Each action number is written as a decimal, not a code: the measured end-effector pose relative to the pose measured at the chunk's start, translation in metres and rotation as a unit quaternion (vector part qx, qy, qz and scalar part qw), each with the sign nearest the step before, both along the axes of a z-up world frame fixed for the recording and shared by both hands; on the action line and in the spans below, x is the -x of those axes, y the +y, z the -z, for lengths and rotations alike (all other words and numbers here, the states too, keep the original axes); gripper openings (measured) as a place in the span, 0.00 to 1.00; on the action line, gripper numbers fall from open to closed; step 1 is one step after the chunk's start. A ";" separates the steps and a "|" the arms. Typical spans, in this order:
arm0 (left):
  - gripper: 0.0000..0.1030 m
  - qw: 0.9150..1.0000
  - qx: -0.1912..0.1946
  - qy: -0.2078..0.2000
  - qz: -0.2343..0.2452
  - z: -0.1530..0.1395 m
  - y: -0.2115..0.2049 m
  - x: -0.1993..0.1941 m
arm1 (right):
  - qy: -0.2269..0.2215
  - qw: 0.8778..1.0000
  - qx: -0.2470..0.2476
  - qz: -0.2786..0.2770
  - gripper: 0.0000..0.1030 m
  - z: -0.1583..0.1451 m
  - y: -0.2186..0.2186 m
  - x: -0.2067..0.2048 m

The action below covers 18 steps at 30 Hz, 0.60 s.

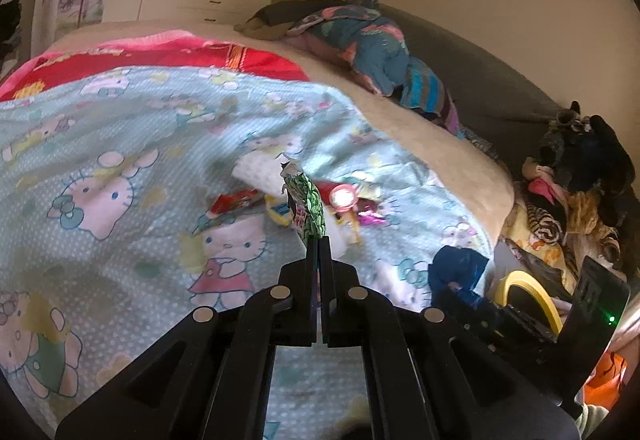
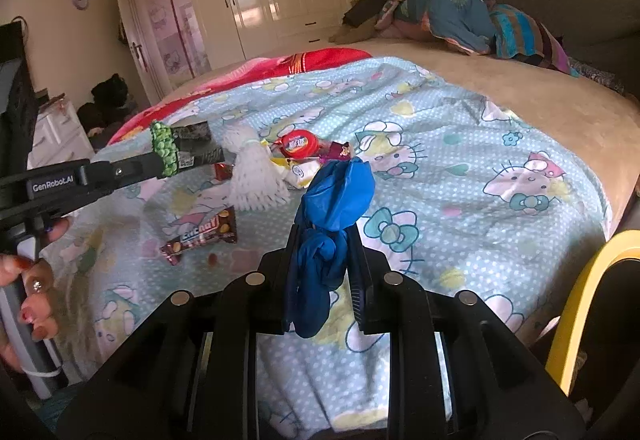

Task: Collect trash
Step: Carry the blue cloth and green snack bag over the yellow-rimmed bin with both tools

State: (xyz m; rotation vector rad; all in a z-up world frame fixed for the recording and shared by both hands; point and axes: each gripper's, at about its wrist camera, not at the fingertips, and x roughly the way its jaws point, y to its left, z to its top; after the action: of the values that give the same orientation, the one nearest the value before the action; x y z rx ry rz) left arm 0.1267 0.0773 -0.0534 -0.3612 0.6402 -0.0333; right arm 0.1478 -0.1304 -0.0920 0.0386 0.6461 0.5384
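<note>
Left wrist view: the left gripper (image 1: 319, 240) has its fingers pressed fully together on the green wrapper (image 1: 306, 205), which stands up and away from the tips, above the trash pile (image 1: 340, 199) on the bed (image 1: 140, 127).

Right wrist view: the right gripper (image 2: 322, 236) fingers, barely apart, pinch the blue glove (image 2: 334, 207); the yellow-rimmed bin (image 2: 584, 304) sits near right, closest to this hand.
</note>
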 end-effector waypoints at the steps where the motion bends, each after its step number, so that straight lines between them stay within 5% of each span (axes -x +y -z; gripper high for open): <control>1: 0.01 1.000 0.000 -0.004 0.005 -0.004 -0.003 0.001 | 0.000 1.000 -0.001 0.001 0.16 -0.002 -0.001 0.001; 18: 0.01 0.998 0.000 -0.037 0.060 -0.034 -0.041 0.016 | -0.006 0.999 -0.025 0.020 0.16 -0.027 -0.030 0.021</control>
State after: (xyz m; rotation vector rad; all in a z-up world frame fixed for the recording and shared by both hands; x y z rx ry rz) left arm 0.1112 0.0364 -0.0189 -0.3196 0.5875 -0.1603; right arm 0.1269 -0.1604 -0.0652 0.0943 0.6181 0.5151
